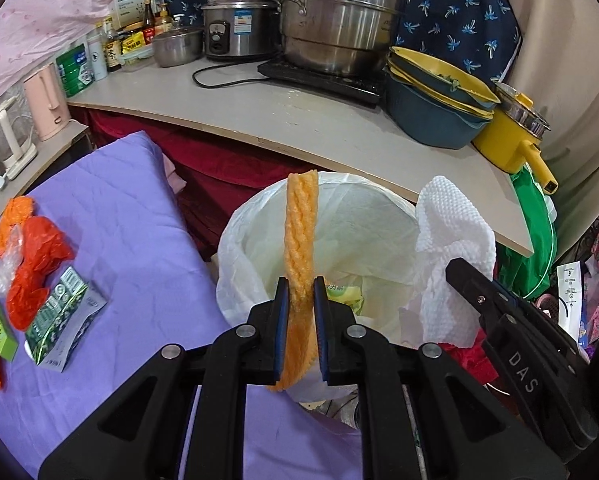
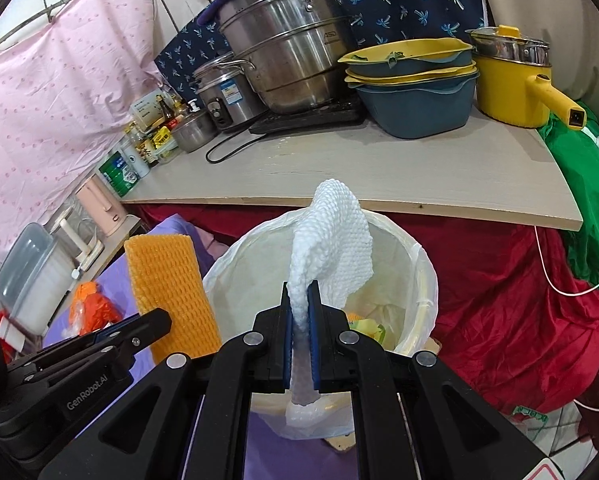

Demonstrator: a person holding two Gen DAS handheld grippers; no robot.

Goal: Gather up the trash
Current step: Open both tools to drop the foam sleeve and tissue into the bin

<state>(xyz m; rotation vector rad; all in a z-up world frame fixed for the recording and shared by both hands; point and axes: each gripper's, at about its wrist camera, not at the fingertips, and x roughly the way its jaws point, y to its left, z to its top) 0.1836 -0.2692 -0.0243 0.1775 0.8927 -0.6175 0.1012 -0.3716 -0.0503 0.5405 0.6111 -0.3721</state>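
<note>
Over the bin [image 1: 235, 240], I pinch light, floppy foam netting [image 1: 299, 240] in the left claw [image 1: 301, 304], soft paper towel [image 2: 331, 240] in the right claw [image 2: 300, 308], both mid-length.

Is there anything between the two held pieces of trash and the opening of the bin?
Nothing visible. The left gripper holds the orange foam net and the right gripper holds the white paper towel, both near the open lined bin; only its own trash lies inside.
</note>
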